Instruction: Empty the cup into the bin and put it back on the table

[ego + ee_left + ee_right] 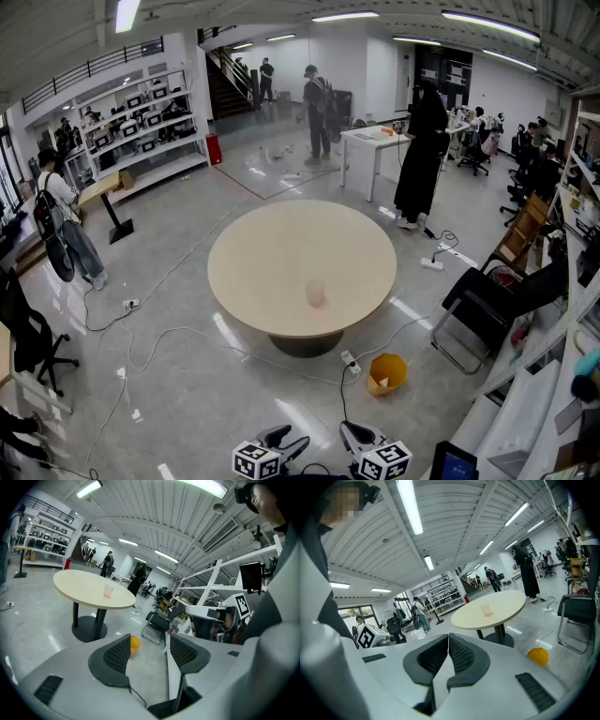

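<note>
A translucent pinkish cup (315,293) stands upright on the round beige table (272,253), near its front edge. It also shows as the cup (108,590) in the left gripper view and the cup (486,610) in the right gripper view. An orange bin (386,373) sits on the floor at the table's front right; it is the same bin (135,643) and bin (538,656) seen from the grippers. Both grippers are held low, well short of the table. My left gripper (147,641) is open and holds nothing. My right gripper (448,639) is shut with nothing in it.
A black folding chair (487,309) stands right of the bin. Cables and a power strip (349,361) run across the floor around the table base. A person in black (420,155) stands beyond the table by a white desk (370,141). Shelving lines the right edge.
</note>
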The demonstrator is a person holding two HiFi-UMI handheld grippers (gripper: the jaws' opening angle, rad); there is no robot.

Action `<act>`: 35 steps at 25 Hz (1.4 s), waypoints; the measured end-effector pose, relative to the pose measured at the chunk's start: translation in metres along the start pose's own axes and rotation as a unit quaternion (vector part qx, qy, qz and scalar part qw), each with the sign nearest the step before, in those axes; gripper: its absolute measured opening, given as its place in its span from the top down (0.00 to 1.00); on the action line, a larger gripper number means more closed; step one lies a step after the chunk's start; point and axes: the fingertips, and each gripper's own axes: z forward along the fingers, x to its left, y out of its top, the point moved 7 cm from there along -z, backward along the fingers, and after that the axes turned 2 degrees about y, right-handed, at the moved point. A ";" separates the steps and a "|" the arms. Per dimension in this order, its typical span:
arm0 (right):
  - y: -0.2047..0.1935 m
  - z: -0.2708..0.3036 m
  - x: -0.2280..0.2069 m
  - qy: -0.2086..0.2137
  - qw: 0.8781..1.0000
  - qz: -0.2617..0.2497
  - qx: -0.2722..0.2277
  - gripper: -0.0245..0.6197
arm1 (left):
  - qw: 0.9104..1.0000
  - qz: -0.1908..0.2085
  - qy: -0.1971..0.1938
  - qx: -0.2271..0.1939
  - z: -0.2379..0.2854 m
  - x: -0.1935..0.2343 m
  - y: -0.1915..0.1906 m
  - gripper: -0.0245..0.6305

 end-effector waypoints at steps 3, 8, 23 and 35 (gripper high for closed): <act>0.006 0.014 0.007 -0.004 1.000 -0.016 -0.008 0.94 | 1.000 0.017 0.002 -0.001 -0.010 0.011 0.011 0.54; 0.005 0.035 0.021 -0.005 1.000 -0.024 -0.003 0.94 | 1.000 0.020 -0.005 -0.002 -0.020 0.030 0.017 0.54; 0.002 0.092 0.047 -0.040 0.999 -0.019 -0.018 0.93 | 1.000 -0.008 -0.027 0.000 -0.041 0.098 0.016 0.54; 0.000 0.127 0.062 -0.106 0.994 -0.006 0.014 0.93 | 0.997 -0.027 -0.060 0.033 -0.047 0.165 0.019 0.54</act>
